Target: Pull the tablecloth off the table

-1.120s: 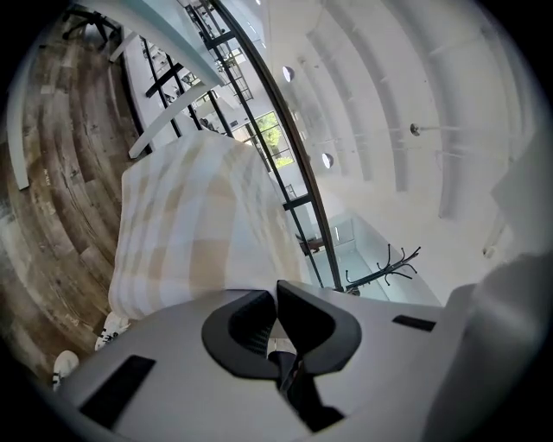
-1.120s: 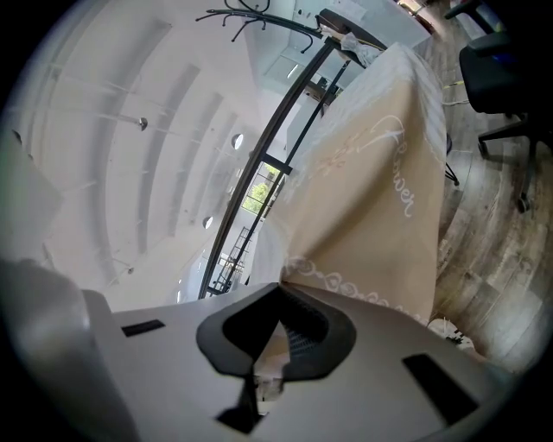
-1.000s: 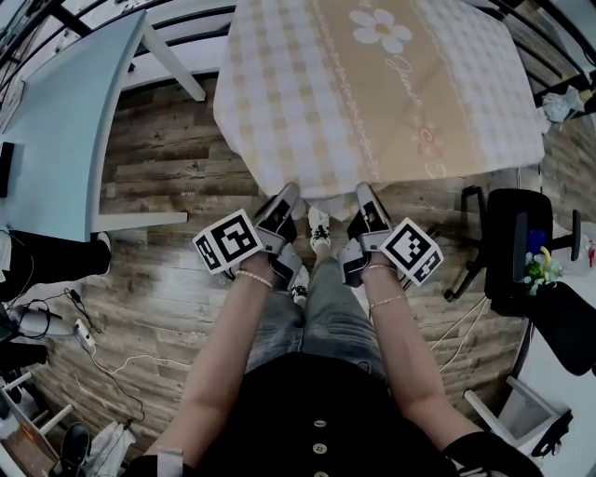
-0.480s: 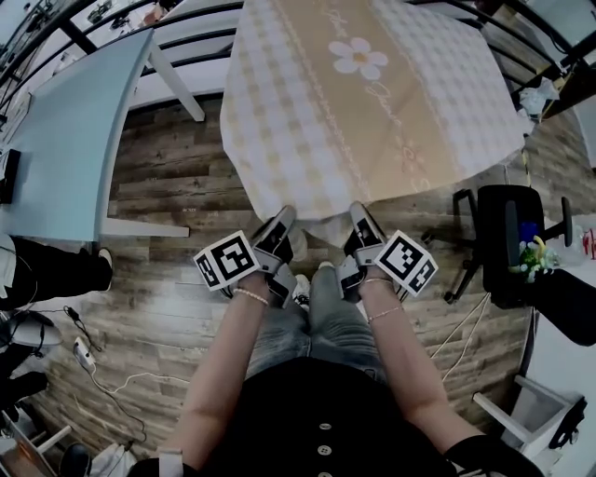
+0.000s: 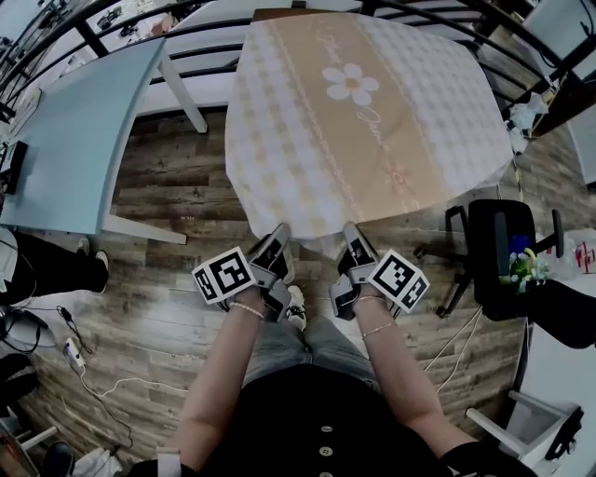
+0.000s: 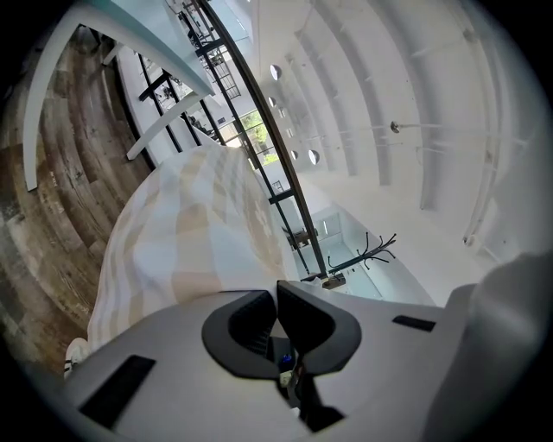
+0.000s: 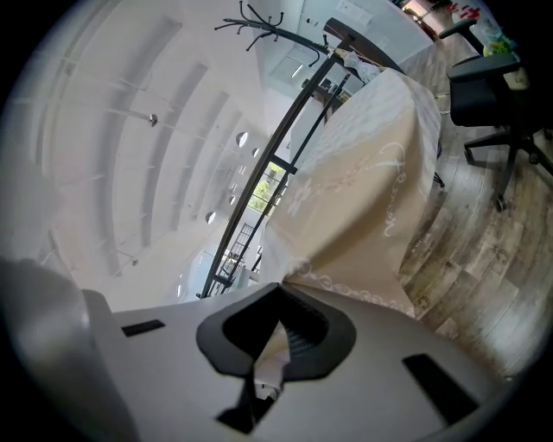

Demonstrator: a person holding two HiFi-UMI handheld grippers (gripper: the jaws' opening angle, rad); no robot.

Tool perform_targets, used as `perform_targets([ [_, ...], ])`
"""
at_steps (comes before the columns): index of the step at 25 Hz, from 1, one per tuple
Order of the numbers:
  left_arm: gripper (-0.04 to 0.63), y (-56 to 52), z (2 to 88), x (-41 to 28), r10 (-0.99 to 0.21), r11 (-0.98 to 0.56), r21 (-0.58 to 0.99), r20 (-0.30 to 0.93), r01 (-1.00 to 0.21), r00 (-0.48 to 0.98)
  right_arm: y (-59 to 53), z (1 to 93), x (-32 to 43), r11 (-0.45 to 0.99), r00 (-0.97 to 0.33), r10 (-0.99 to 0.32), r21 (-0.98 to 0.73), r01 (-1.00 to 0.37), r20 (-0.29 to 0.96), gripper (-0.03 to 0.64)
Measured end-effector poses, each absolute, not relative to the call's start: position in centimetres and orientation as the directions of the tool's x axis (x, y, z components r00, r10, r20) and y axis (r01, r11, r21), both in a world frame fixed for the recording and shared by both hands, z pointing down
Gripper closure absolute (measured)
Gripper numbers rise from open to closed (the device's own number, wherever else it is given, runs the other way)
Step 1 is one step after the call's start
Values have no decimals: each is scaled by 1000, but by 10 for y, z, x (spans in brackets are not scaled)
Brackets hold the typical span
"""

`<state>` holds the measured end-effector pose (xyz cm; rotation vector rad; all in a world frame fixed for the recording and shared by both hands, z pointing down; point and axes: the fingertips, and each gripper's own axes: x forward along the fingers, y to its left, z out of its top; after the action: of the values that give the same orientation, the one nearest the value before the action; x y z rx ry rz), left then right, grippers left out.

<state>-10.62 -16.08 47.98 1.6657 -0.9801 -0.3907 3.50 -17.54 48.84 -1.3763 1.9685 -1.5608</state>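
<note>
A beige and white checked tablecloth [image 5: 372,140] with a daisy print lies over the table ahead of me, and its near edge hangs toward the floor. A strip of brown table top [image 5: 279,12] shows at the far edge. My left gripper [image 5: 276,240] is shut at the cloth's near hem, left of centre. In the left gripper view the cloth [image 6: 190,233] runs from the shut left gripper [image 6: 275,298] up to the table. My right gripper [image 5: 351,238] is shut on the hem right of centre. The right gripper [image 7: 281,293] has a fold of the cloth [image 7: 363,198] pinched between its pads.
A pale blue table [image 5: 74,121] stands at the left, with white legs [image 5: 182,93] near the cloth. A black office chair [image 5: 498,252] is close on the right. Cables [image 5: 84,363] lie on the wooden floor [image 5: 168,186]. My shoe [image 5: 296,307] is under the grippers.
Both grippers have drawn back toward me with the hem. The cloth has slid my way, and a brown strip of table top now shows at its far edge.
</note>
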Motion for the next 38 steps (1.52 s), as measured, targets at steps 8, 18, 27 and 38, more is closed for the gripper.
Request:
perform_targets([
  [8,578,-114,483,-97,-791,-59,913,204,-404,577,-126,495,45,-4,-540,-783,-871,-491,308,591],
  [18,579,-72,470,-83,-825,-79,900,182,-429,534,-82,484,59,50,-584,-765,-878,-476,272,591],
  [27,578,-21,455,-67,-844,-107,897,147,-429,515,-41,468,73,114,-615,-755,-879,-462,225,589],
  [38,578,33,447,-52,-836,-134,867,161,-480,525,15,471,87,100,-626,-747,-892,-440,225,590],
])
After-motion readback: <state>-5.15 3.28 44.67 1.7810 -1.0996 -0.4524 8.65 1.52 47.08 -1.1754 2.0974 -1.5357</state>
